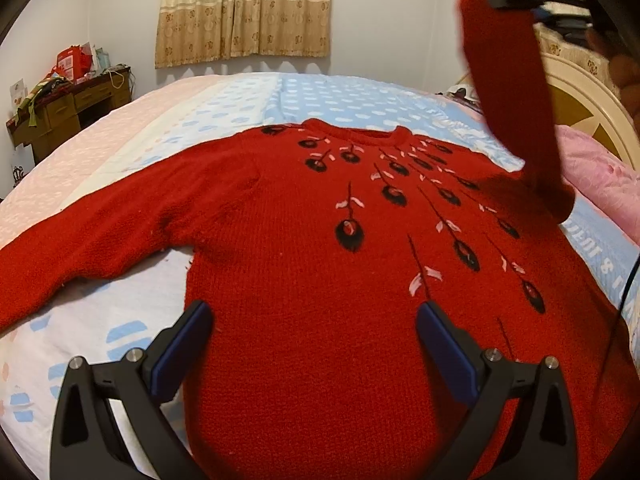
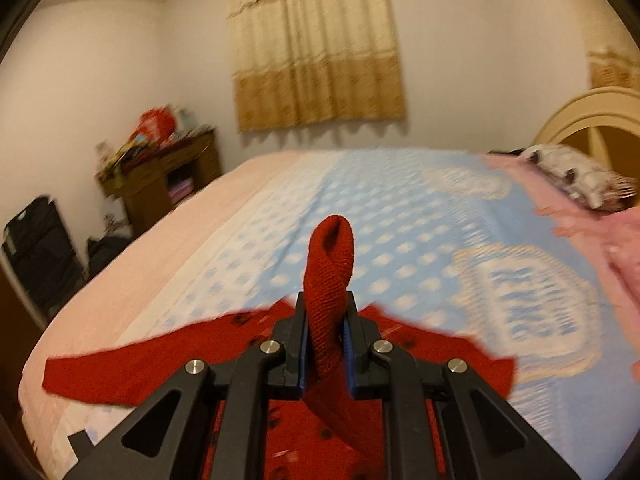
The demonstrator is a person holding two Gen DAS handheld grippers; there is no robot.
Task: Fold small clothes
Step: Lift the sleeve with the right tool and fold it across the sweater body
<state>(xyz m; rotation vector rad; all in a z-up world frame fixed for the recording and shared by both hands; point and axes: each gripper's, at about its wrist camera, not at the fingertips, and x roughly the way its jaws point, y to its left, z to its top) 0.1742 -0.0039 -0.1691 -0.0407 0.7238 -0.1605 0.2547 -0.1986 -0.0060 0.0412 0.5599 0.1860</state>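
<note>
Red knitted sweater (image 1: 320, 260) lies face up and mostly flat on the bed (image 1: 200, 108), its round neckline toward the far side and its hem toward me. Black embroidered flowers on thin stems, with small pink leaves, fan out from the neckline across the chest. One sleeve (image 1: 80, 240) stretches out flat to the left of the left wrist view, across the bedspread. The other sleeve (image 1: 508, 92) is lifted off the bed and rises steeply to the upper right of that view, where my right gripper (image 2: 326, 344) holds it.

In the right wrist view the sleeve's cuff (image 2: 332, 256) stands up between the blue pads, which are clenched on the knit; the cuff end pokes out past the fingertips and looks slightly twisted. That view is blurred.

My left gripper (image 1: 316, 320) hovers over the lower body of the sweater with its jaws spread wide, grasping nothing. I cannot tell whether its tips touch the fabric.

The bedspread is pale blue with white dots and a pink border. A pink pillow (image 1: 600, 184) lies at the right, before a cream headboard (image 1: 584, 92). A cluttered wooden desk (image 1: 68, 112) stands at the far left, and beige patterned curtains (image 1: 244, 8) hang on the white wall behind the bed.
</note>
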